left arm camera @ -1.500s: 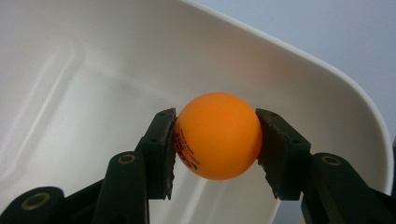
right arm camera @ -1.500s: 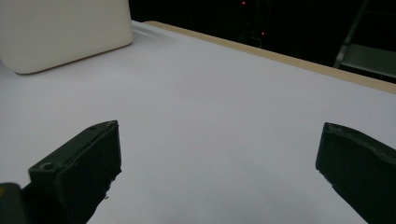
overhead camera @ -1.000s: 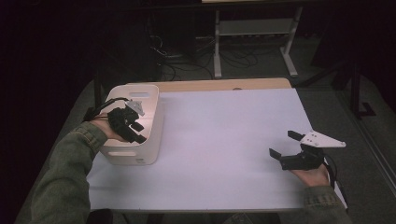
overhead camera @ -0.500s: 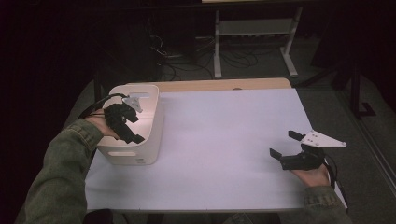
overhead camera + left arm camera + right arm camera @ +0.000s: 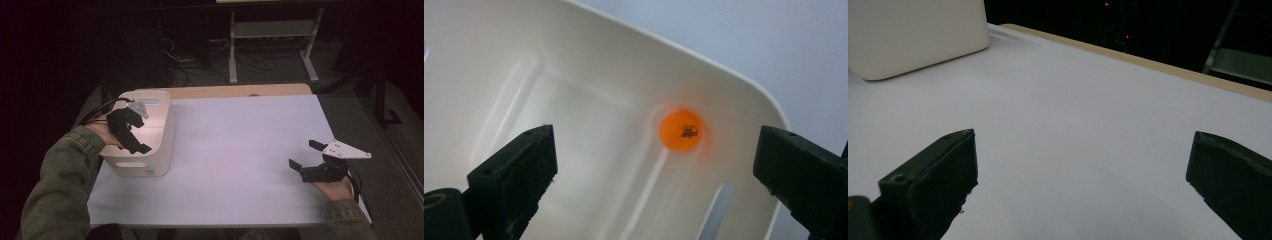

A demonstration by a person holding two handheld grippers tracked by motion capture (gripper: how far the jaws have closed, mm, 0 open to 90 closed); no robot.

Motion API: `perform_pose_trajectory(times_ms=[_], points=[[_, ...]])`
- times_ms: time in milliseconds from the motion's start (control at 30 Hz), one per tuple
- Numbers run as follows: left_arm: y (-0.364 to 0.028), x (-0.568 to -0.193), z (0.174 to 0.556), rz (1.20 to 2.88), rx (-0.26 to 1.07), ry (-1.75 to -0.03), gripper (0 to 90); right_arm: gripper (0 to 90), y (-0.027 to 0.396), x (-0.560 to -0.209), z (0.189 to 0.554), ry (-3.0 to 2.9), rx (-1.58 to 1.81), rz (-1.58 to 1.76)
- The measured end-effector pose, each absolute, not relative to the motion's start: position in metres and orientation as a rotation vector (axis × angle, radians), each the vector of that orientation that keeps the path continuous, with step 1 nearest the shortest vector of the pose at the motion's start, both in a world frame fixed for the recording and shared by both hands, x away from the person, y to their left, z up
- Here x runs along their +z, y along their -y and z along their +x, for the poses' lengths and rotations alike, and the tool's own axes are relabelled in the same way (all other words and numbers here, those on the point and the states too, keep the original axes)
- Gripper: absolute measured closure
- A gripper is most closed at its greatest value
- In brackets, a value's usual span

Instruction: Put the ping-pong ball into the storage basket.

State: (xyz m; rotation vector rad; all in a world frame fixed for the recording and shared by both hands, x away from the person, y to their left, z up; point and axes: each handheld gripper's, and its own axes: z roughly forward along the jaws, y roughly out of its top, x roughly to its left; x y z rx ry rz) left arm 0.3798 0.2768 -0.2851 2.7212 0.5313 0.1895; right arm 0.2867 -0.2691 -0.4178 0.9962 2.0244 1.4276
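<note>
From the high view, a cream-white plastic bin (image 5: 150, 150) with rounded corners and a slotted handle hole stands at the left edge of the counter (image 5: 240, 150), whose smooth matt white top ends in a pale wooden strip along the far edge. The left tool (image 5: 131, 131), black and angular, hangs over the bin's open top, held by a hand in an olive fabric sleeve; its jaws have just been opening and nothing is between them. The right tool (image 5: 306, 156) lies low near the right front corner of the counter, jaws spread wide and empty, a grey three-cornered plate on top. The room beyond is dark, so its cables and metal frame are hard to make out. In the left gripper view, a small glossy orange ball (image 5: 680, 130) with tiny black print, too small to read, rests on the bin's smooth moulded floor by a rounded corner, apart from both black jaws, which stand wide and are cut off at the bottom. In the right gripper view, the two blocky matt jaws stand spread over bare counter, with the bin's wall (image 5: 918, 35) cut off at the upper left.
</note>
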Motion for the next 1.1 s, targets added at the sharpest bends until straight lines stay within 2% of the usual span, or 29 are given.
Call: perform_pose_trajectory(times_ms=[200, 1100], points=[[-0.282, -0.279, 0.380, 2.697, 0.203, -0.553, 0.0, 0.0, 0.270, -0.418, 0.286, -2.020, 1.428, 0.997], [-0.306, -0.267, 0.359, 2.477, 0.248, -0.545, 0.0, 0.0, 0.273, -0.418, 0.284, -2.013, 1.429, 1.011]])
